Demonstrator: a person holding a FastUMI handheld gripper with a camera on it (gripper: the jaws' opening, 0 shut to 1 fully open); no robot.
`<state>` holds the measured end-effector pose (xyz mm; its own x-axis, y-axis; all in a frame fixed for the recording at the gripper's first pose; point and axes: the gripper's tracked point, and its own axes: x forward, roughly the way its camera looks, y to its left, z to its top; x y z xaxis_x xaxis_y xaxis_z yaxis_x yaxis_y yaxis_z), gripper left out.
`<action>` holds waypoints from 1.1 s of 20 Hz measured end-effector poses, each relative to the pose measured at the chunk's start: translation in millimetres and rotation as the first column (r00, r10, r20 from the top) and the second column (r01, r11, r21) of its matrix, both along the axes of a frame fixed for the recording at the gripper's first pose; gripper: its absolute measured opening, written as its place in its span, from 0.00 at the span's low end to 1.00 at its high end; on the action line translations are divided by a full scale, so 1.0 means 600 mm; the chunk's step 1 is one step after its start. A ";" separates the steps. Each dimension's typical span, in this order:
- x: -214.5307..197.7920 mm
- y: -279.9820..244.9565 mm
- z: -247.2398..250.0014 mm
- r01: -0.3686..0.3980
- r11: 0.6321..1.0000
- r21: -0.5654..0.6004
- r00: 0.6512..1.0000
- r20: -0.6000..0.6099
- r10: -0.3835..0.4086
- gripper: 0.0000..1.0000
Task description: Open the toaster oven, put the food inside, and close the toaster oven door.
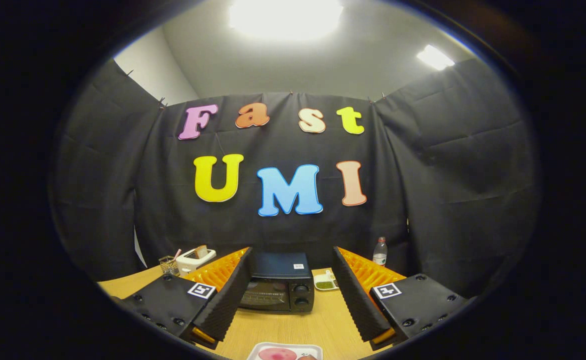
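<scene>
A dark toaster oven (pixel 279 286) stands on the wooden table (pixel 293 325) beyond my fingers, seen in the gap between them. Its glass door is closed and two knobs sit on its right side. Close below me, a white tray (pixel 284 352) holds a pink piece of food (pixel 277 354) and a darker piece beside it. My gripper (pixel 291 295) is open, held above the table, with nothing between its fingers (pixel 223 305). The tray lies nearer to me than the fingertips.
A white toaster (pixel 194 259) with bread in it and a small wire holder stand at the back left. A small white dish with green contents (pixel 325 283) lies right of the oven. A plastic water bottle (pixel 380 251) stands behind the right finger.
</scene>
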<state>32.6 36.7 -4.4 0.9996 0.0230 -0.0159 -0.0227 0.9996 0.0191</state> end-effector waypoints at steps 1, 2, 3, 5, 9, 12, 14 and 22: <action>0.010 0.008 -0.001 -0.007 1.000 0.008 1.000 -0.004 0.007 0.98; 0.022 0.017 -0.003 -0.014 1.000 0.016 1.000 -0.006 0.014 0.98; 0.034 0.026 -0.002 -0.021 1.000 0.022 1.000 -0.006 0.021 0.98; 0.061 0.044 -0.006 -0.033 0.999 0.030 0.999 -0.006 0.033 0.98; 0.112 0.082 -0.024 -0.064 0.997 0.034 0.998 -0.020 0.064 0.98; 0.149 0.110 -0.047 -0.082 0.996 0.029 0.996 -0.042 0.083 0.98; 0.177 0.131 -0.065 -0.096 0.995 0.027 0.994 -0.057 0.097 0.98; 0.262 0.197 -0.164 -0.124 0.992 0.012 0.978 -0.168 0.124 0.98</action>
<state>189.8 154.9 -102.6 0.9721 0.1468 -0.1829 -0.1429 0.9891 0.0345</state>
